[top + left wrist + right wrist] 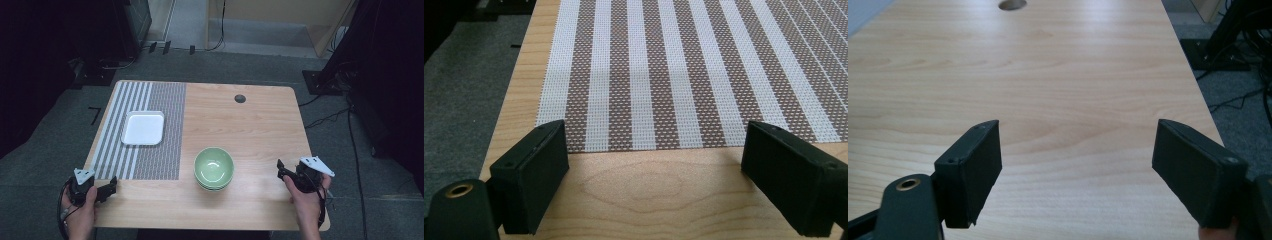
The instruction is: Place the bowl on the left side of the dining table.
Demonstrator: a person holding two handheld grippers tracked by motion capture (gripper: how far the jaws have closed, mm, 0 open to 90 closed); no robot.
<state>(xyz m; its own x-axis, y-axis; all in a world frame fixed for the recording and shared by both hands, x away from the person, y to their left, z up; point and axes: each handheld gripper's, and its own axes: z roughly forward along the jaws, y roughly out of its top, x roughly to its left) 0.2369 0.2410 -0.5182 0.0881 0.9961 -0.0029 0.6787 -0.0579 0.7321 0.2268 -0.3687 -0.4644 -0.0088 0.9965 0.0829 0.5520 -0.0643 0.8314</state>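
Observation:
A stack of green bowls (214,167) sits near the middle front of the wooden table (250,130). A white square plate (143,128) lies on the striped placemat (150,150) at the left. My left gripper (111,186) is held at the table's front left corner, just below the mat's near edge (644,145); its jaws stand wide open over bare wood (651,172). My right gripper (281,170) hovers at the front right, right of the bowls, open with nothing between its fingers (970,172).
A round cable hole (240,98) marks the far side of the table and also appears as the hole (1012,4) at the top of the right gripper view. Dark equipment and cables (330,115) lie on the grey floor around the table.

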